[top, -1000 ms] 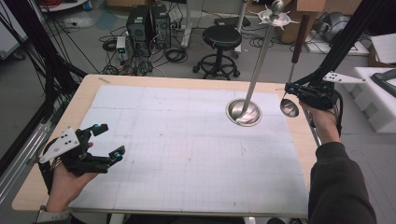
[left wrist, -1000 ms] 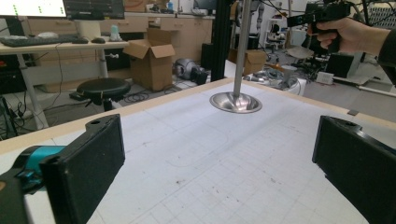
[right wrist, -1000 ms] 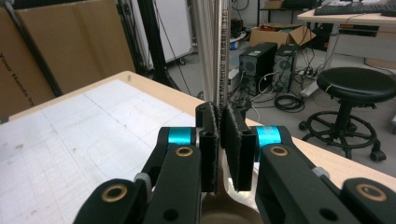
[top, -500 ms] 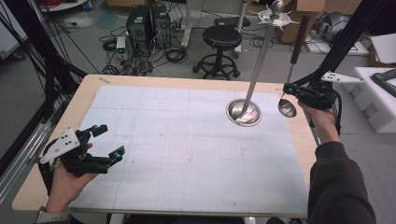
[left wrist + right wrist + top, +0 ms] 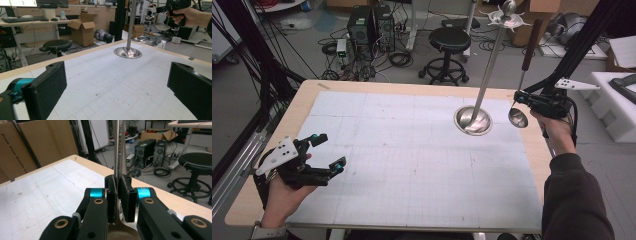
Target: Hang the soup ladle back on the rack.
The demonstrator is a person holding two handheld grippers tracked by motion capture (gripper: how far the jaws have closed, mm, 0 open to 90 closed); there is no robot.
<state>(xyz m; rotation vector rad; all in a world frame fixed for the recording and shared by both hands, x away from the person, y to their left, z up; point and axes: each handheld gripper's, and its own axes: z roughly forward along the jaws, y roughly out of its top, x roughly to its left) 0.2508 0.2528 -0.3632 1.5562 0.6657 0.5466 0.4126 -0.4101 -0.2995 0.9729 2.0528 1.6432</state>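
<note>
A steel ladle (image 5: 518, 117) with a dark grip hangs upright beyond the table's right edge, bowl down. My right gripper (image 5: 523, 97) is shut on its thin shaft just above the bowl. In the right gripper view the pads (image 5: 112, 195) clamp the stamped steel shaft (image 5: 119, 145). A tall steel stand (image 5: 473, 120) with a round dished base and hooks at its top rises from the mat, just left of the ladle. My left gripper (image 5: 330, 150) stands open above the mat's front left, with nothing between its jaws; its own view shows the stand (image 5: 128, 52) far ahead.
A white gridded mat (image 5: 412, 165) covers the wooden table (image 5: 302, 100). On the floor behind the table are a black stool (image 5: 447, 40), computer towers (image 5: 369, 25) and cables. White foam blocks (image 5: 612, 110) lie to the right.
</note>
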